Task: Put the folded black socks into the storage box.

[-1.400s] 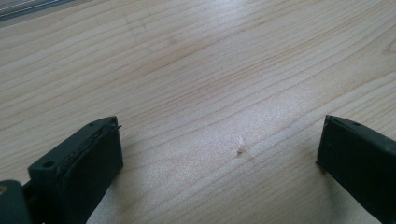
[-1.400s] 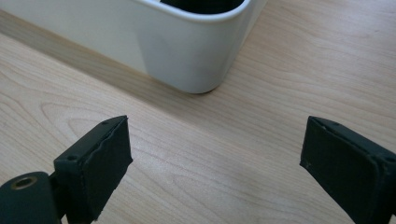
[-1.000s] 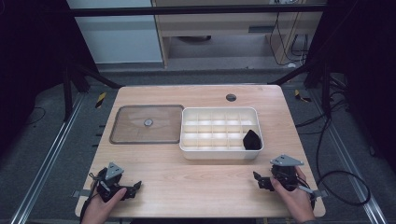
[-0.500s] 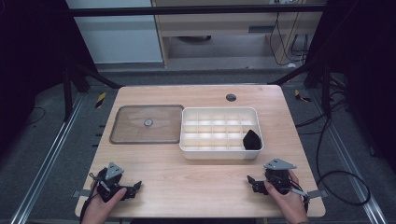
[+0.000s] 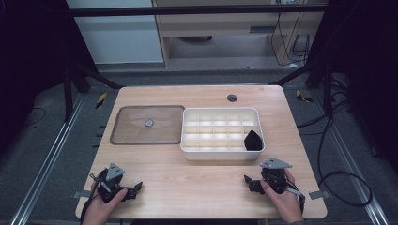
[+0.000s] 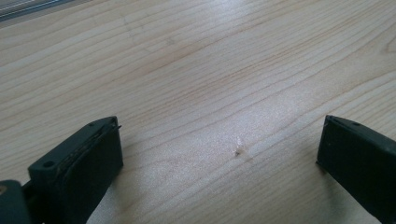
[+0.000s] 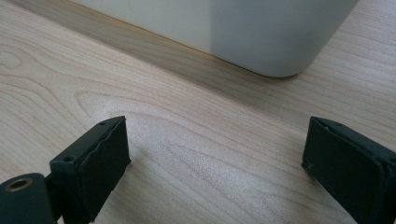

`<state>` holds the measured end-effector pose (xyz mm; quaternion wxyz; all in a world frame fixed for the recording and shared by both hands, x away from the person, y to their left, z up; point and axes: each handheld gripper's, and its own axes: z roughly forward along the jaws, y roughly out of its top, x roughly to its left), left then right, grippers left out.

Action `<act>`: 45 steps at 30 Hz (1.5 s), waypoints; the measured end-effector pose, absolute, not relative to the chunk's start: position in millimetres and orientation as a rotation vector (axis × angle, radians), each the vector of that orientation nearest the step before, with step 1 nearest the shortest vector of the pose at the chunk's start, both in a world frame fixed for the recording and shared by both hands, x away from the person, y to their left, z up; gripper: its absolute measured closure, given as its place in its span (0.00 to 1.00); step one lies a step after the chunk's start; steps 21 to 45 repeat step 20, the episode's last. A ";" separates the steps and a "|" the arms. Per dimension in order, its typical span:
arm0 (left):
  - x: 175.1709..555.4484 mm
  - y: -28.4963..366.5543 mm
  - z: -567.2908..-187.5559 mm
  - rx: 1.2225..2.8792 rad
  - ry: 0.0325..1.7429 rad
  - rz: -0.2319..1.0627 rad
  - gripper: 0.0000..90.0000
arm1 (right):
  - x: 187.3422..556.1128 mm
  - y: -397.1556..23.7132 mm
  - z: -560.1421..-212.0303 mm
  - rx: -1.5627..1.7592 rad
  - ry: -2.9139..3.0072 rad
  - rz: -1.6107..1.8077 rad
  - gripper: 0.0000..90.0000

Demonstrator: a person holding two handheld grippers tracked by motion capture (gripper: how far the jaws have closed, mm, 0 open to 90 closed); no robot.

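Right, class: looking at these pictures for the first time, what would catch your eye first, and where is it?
The white divided box at the middle of the wooden table stands out, with a single black object in its near right compartment. Left of it lies a clear lid, flat on the table. Near the front edge, the left hand-held gripper and right hand-held gripper both sit open.

each gripper is built in black, with two blocky jaws whose pads are pierced by a small screw hole. a grey three-cornered plate is carried on top of the left gripper (image 5: 115,184) and the right gripper (image 5: 268,178).
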<state>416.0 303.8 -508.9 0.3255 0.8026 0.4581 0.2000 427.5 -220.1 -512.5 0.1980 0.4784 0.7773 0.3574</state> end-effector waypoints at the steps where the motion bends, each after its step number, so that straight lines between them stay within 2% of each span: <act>1: 416.1 303.7 -508.9 2.104 1.200 0.525 0.00 | 427.7 -219.3 -512.4 1.336 2.178 0.991 0.08; 15: 429.4 302.8 -509.0 2.096 1.205 0.528 0.00 | 434.2 -209.6 -513.4 1.359 2.160 0.923 0.01; 45: 435.2 302.6 -509.1 2.087 1.217 0.526 0.00 | 433.4 -208.7 -513.4 1.369 2.153 0.920 0.01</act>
